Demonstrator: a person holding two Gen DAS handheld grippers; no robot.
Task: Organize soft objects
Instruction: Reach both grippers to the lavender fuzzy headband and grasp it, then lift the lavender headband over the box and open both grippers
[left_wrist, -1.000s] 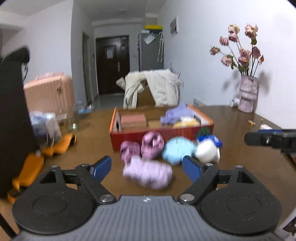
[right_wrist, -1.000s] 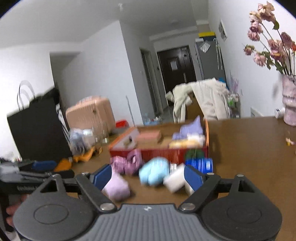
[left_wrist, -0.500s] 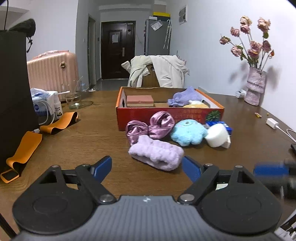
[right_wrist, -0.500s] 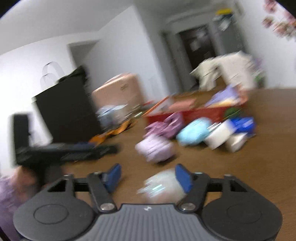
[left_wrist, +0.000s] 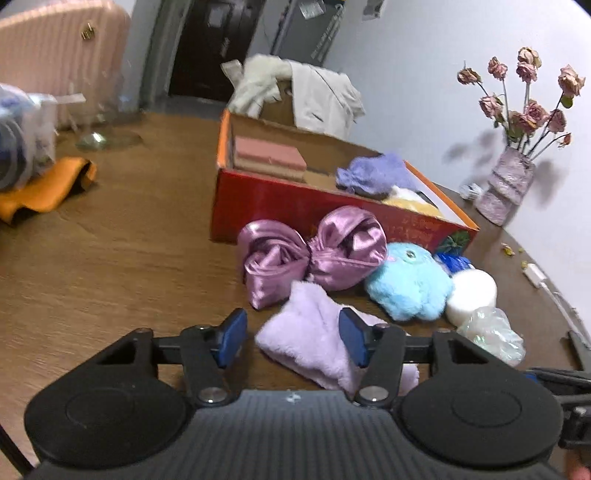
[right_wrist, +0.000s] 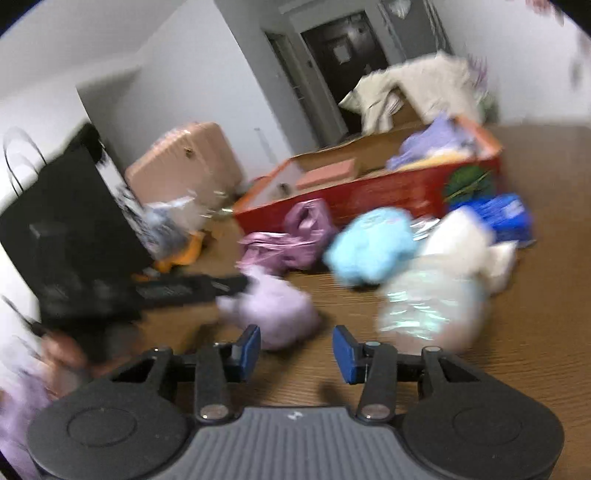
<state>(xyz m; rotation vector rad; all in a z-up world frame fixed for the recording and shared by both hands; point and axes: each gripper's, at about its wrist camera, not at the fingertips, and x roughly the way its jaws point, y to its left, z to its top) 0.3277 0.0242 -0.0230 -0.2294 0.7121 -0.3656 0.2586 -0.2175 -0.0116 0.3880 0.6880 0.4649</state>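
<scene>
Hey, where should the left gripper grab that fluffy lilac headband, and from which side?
Probably at the near raised end of the fluffy lilac headband, coming straight in from the front. The band lies as a thick soft strip partly between the open left gripper, so closing across its width should bunch the plush, away from the satin bow.

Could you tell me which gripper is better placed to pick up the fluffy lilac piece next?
Left. The left gripper is open with the lilac fluffy piece between its fingers; the right gripper, also open, has bare table between its fingers.

Left claw (left_wrist: 291, 341) moved in, now straddling the lilac fluffy band (left_wrist: 317, 339), iridescent pouf (left_wrist: 493, 334) newly beside white roll (left_wrist: 471, 295)
</scene>
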